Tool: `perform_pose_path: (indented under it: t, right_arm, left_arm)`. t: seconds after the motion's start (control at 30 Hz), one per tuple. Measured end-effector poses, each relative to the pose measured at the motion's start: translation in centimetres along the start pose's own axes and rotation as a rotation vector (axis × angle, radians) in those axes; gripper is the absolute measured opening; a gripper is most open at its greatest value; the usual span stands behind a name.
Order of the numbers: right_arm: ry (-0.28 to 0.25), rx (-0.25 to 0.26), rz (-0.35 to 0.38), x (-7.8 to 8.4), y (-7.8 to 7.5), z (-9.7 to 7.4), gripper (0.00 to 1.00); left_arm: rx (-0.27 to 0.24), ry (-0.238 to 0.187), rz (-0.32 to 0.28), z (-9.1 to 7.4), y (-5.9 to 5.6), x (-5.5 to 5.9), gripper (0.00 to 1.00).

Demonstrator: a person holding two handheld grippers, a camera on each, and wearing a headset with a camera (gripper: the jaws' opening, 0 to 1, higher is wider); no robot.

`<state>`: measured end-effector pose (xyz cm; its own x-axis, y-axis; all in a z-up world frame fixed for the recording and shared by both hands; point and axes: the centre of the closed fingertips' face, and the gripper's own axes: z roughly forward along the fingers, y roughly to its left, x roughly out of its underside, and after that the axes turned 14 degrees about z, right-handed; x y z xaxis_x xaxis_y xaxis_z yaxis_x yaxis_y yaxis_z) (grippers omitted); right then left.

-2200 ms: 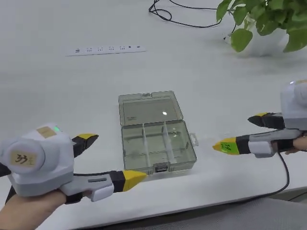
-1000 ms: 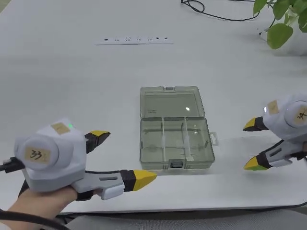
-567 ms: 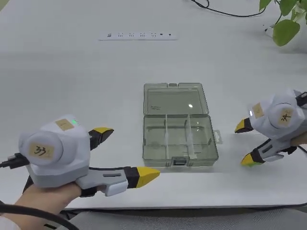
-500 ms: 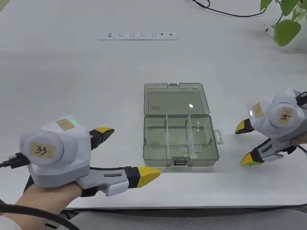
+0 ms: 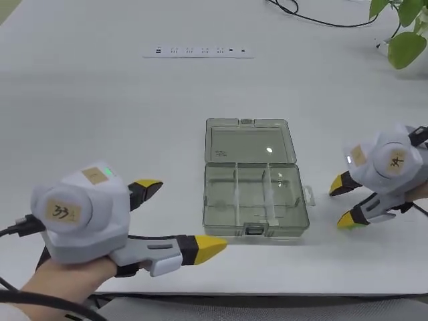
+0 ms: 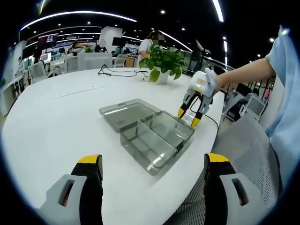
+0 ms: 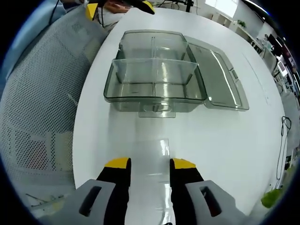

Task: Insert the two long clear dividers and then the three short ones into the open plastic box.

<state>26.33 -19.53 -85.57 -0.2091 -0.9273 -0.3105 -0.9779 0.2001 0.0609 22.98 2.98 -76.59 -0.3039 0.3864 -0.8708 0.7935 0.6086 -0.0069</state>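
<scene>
**Head view.** An open, grey-tinted clear plastic box (image 5: 257,200) sits mid-way on the white worktop (image 5: 100,120), its lid laid flat at 12 o'clock. Two long clear dividers (image 5: 235,194) appear seated in it, running 12–6. The left tool (image 5: 186,215) is at the box's 8 o'clock, yellow-tipped jaws wide apart and empty. The right tool (image 5: 340,202) is just off the box's 3 o'clock, jaws apart, tips angled down at the worktop. What lies under them is not readable here.

**Left gripper view.** The left tool (image 6: 152,161) has its jaws wide apart with nothing between them. The plastic box (image 6: 150,131) is ahead at 12 o'clock, well apart. The right tool (image 6: 193,112) is beyond the box's far side, pointing down.

**Right gripper view.** The right tool (image 7: 150,164) has its jaws apart, straddling a faint flat clear strip (image 7: 152,147) on the worktop. I judge this to be a short divider. Its long axis seems to run 12–6, along the jaws; I cannot tell whether they touch it. The plastic box (image 7: 154,79) lies near, at 12 o'clock.

**Judgement.** The right tool is nearer the strip. The next move is to clamp it, lift it, carry it toward 12 o'clock and set it crosswise between the long dividers. A thin strip lying flat may slip.
</scene>
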Motion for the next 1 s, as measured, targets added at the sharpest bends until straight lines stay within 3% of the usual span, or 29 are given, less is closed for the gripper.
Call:
perform_pose_path:
  t: [0.2,0.5,0.6,0.87,1.0]
  right_arm:
    - [-0.005,0.000,0.003,0.0,0.0,0.0,0.33]
    - [-0.013,0.044,0.057,0.2,-0.2,-0.3,0.32]
    - [-0.042,0.057,0.091,-0.4,-0.1,-1.0,0.32]
    - [-0.093,0.147,0.119,-1.5,-0.5,-2.9,0.32]
    - [-0.145,0.209,0.122,-2.7,-0.3,-4.3,0.32]
  left_arm:
    - [0.005,-0.004,0.002,0.1,0.0,-0.3,0.91]
    - [0.020,-0.002,0.012,0.4,-0.2,-0.5,0.90]
    - [0.023,-0.009,0.007,0.5,-0.2,-0.6,0.90]
    - [0.041,-0.006,0.012,0.9,-0.3,-0.9,0.88]
    - [0.052,-0.020,-0.018,1.4,-0.2,-1.9,0.85]
